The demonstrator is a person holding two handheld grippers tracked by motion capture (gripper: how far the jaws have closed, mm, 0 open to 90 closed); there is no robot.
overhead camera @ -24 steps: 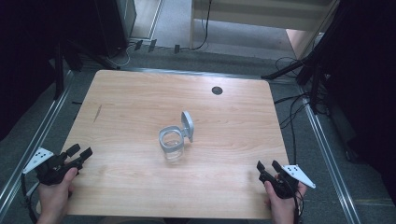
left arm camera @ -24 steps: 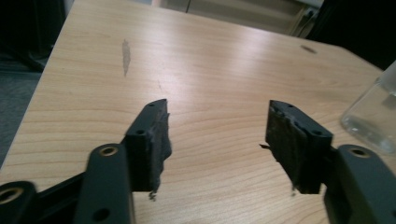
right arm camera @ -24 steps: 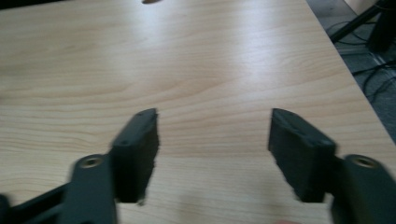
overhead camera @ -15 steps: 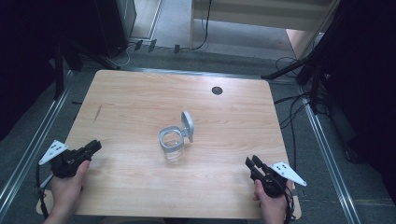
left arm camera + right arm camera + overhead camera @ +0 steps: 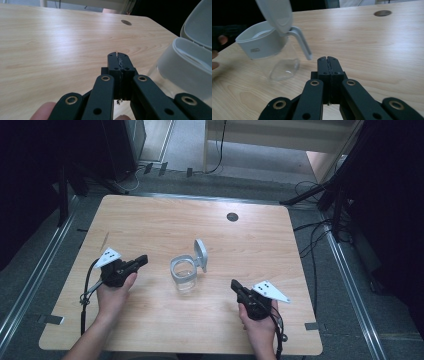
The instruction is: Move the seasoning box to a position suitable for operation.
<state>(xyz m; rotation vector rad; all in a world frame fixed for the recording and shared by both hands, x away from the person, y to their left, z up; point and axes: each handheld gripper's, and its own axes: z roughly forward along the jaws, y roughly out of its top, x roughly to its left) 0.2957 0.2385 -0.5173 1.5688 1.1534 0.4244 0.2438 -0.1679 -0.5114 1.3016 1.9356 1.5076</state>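
Both hands had closed in from the near table corners toward the clear glass jug with grey rim and raised flip lid [image 5: 183, 273] at mid-table, left gripper [image 5: 138, 262] and right gripper [image 5: 237, 287] flanking it, jaws pressed together, empty, suggesting an approach.

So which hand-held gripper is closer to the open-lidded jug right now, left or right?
The left hand-held gripper. Its shut tips sit just off the clear jug, while the right hand-held gripper has a wider stretch of bare table between.

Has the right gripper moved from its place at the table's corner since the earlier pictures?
Yes. The right gripper has moved inward from the near right corner, toward the clear jug, which stayed put.
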